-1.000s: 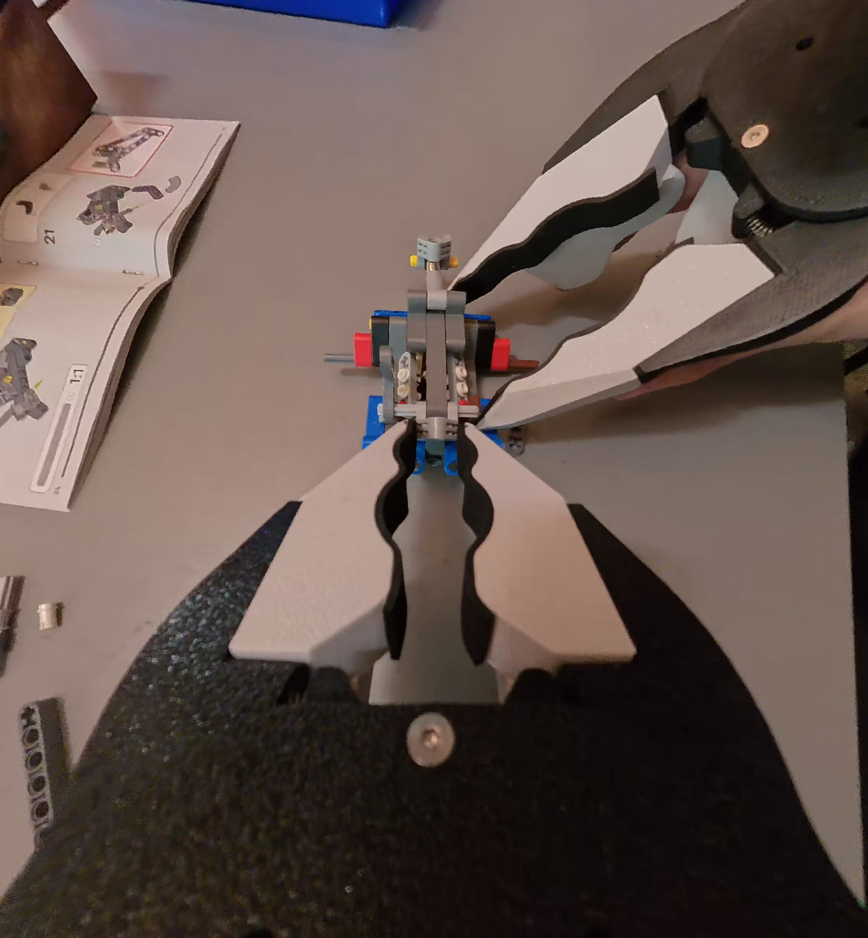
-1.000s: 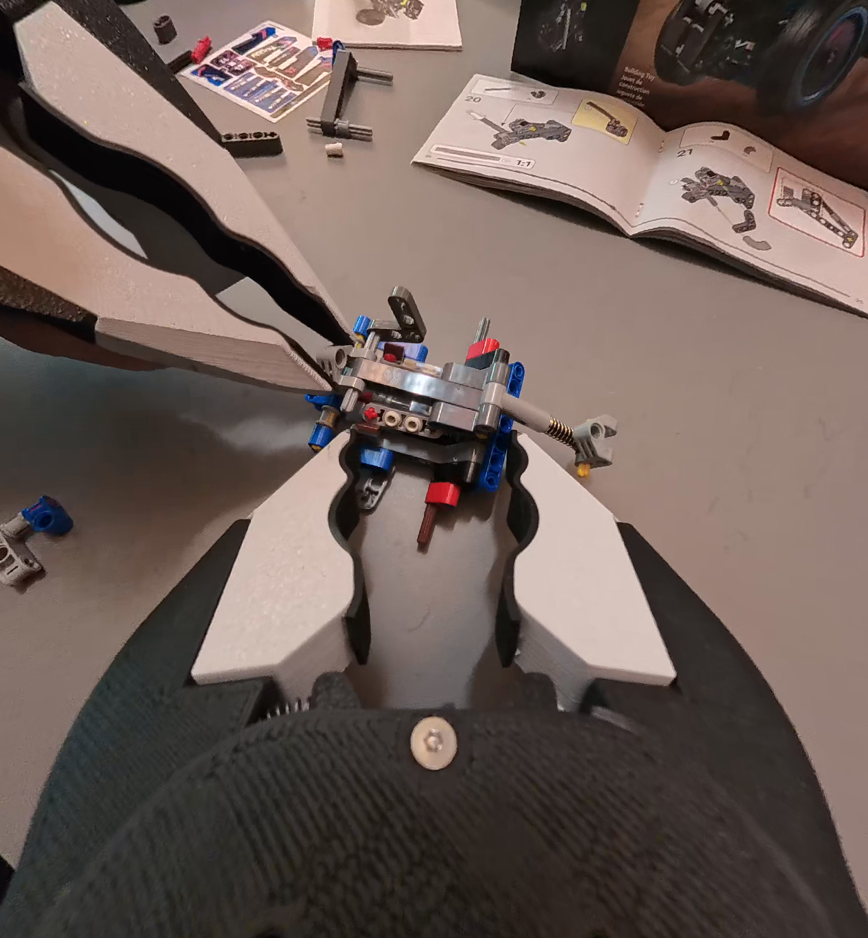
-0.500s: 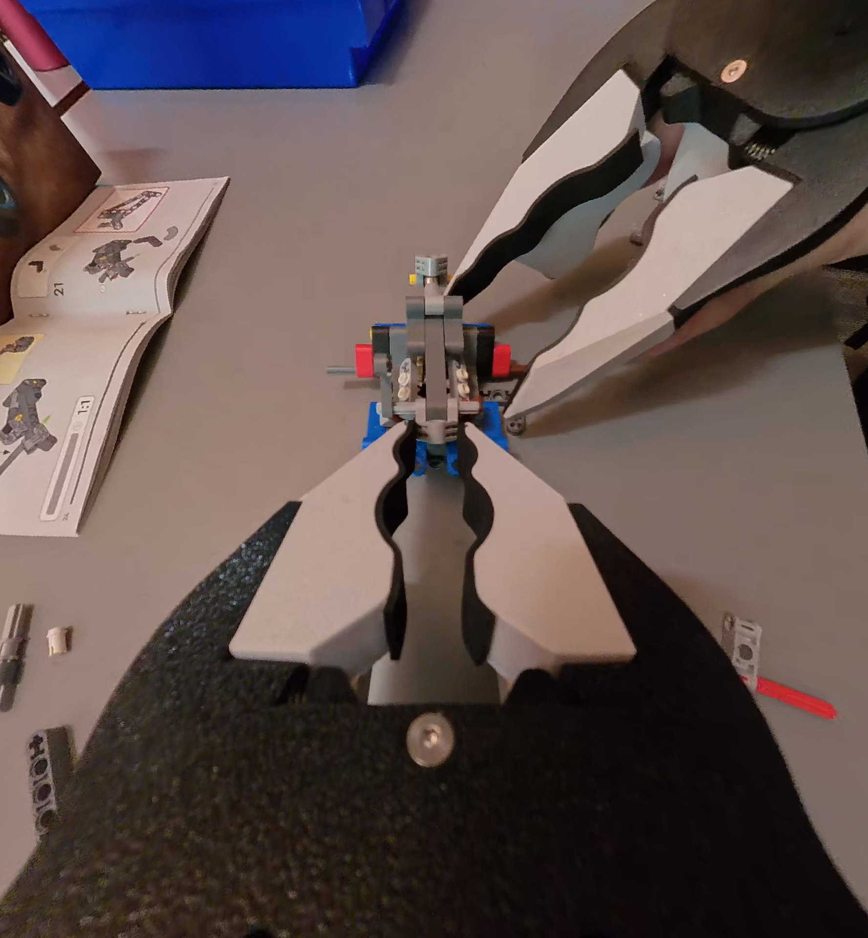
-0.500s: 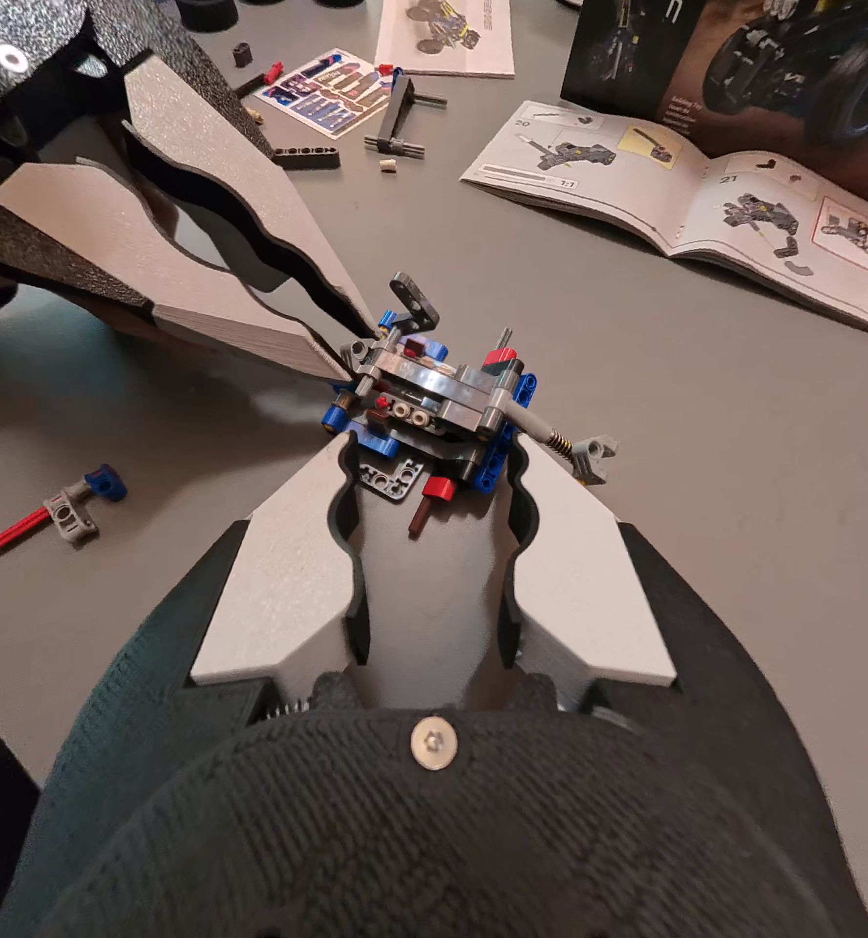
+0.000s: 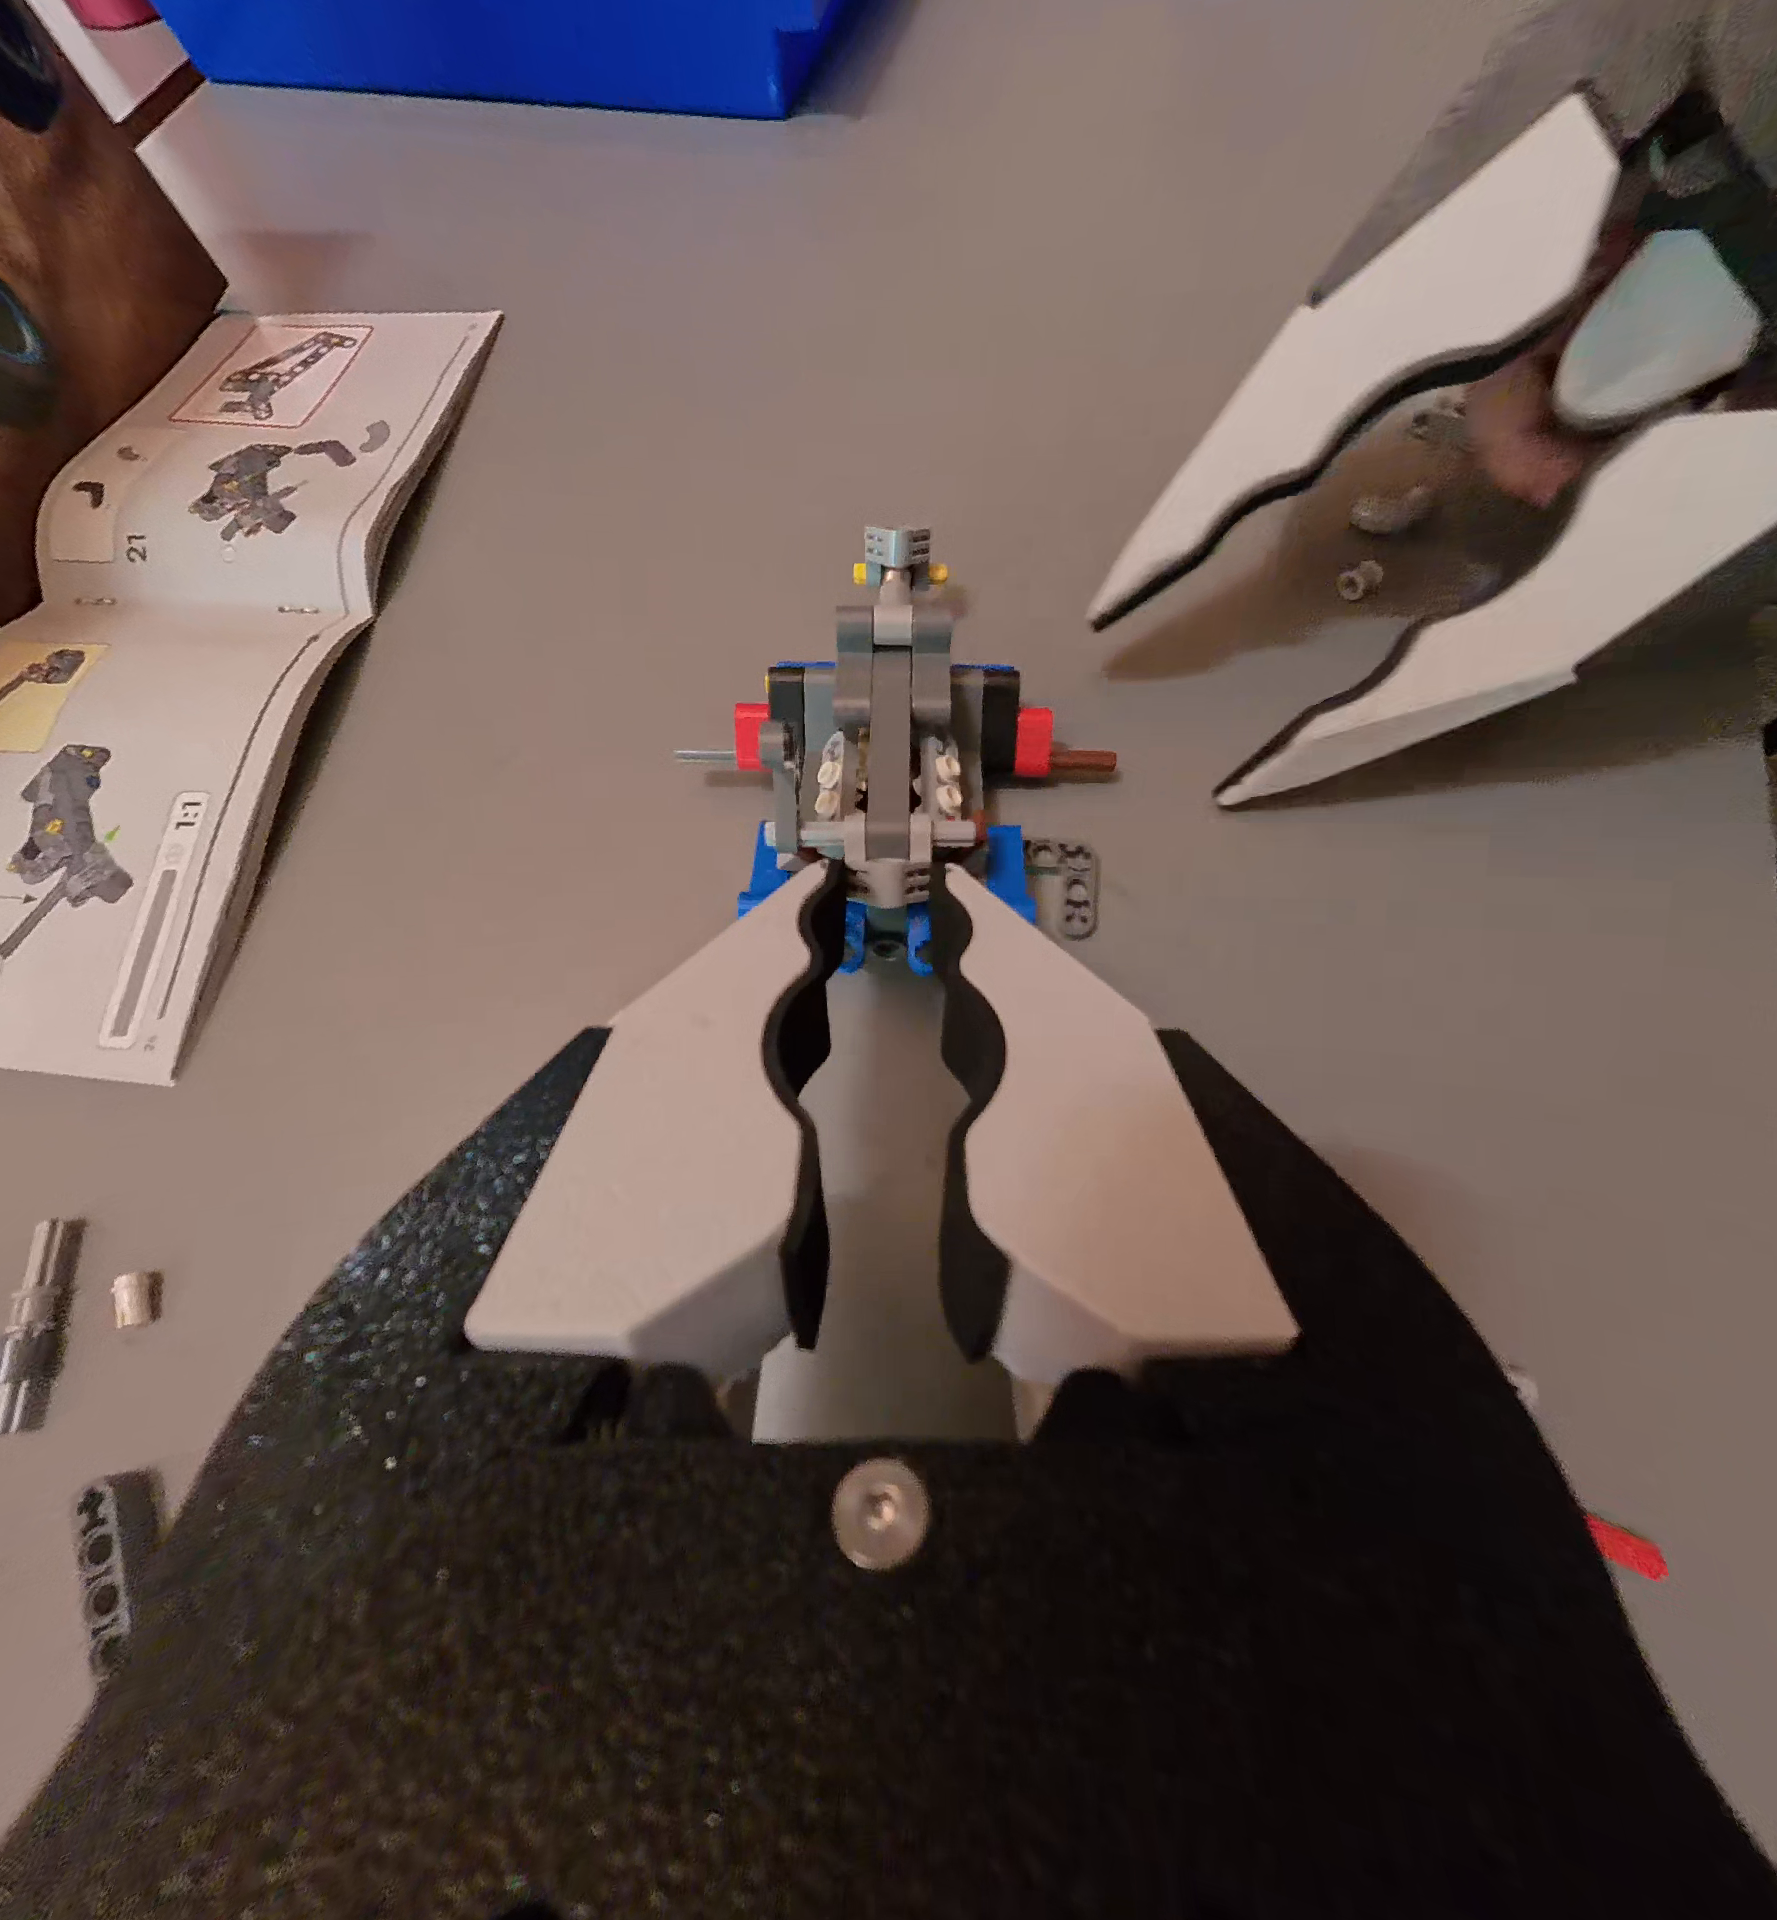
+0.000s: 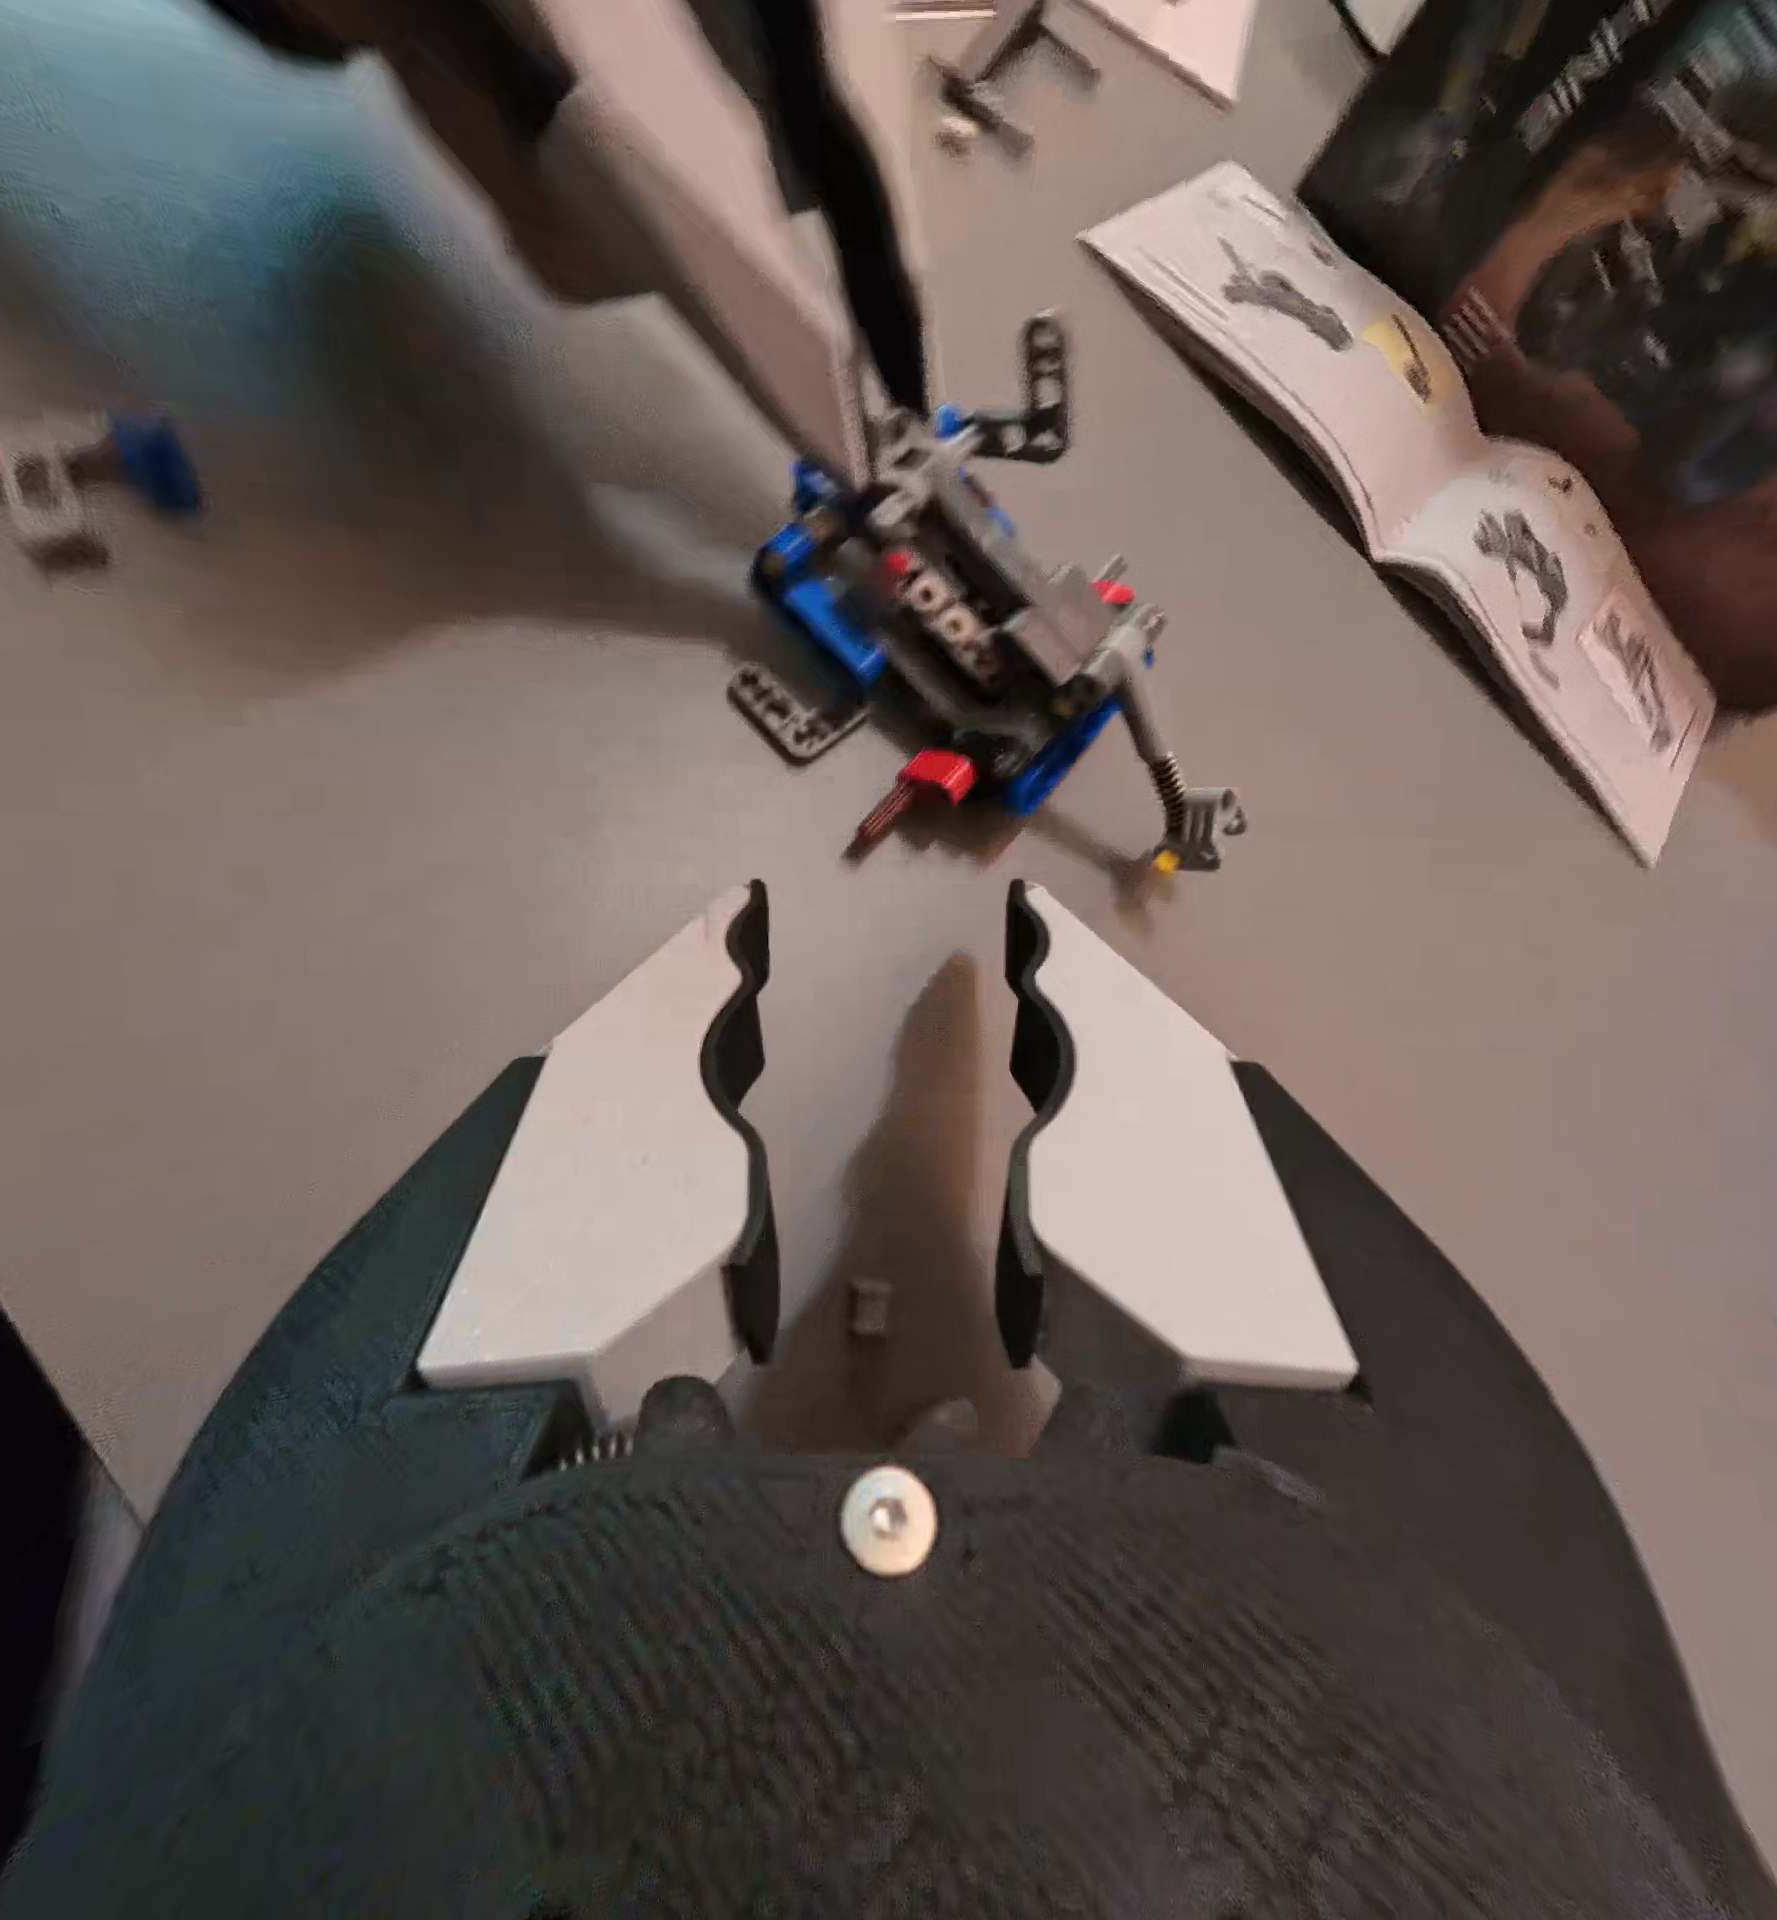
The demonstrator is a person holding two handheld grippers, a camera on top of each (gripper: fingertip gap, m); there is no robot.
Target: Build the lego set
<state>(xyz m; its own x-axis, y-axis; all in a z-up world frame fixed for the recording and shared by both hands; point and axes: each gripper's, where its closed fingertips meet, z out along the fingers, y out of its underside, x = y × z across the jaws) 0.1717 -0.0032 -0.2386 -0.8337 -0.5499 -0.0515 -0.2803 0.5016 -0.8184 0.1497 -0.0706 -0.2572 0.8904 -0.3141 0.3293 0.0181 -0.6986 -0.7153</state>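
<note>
So the left gripper (image 5: 886,883) is clamped on the near grey end of the brick model (image 5: 889,748), which sits on the grey table (image 5: 1279,1039) with its long axis running straight away from those fingertips. The right gripper (image 6: 884,904) is spread, holding nothing, just short of the model's red-pegged side. Farther off lies the open instruction booklet (image 5: 209,623).

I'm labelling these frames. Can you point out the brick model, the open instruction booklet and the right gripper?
brick model (image 5: 889,727), left wrist view, on its grey central beam.
open instruction booklet (image 5: 240,561), left wrist view, on the upper page.
right gripper (image 6: 884,904), right wrist view, midway between its fingertips.
</note>
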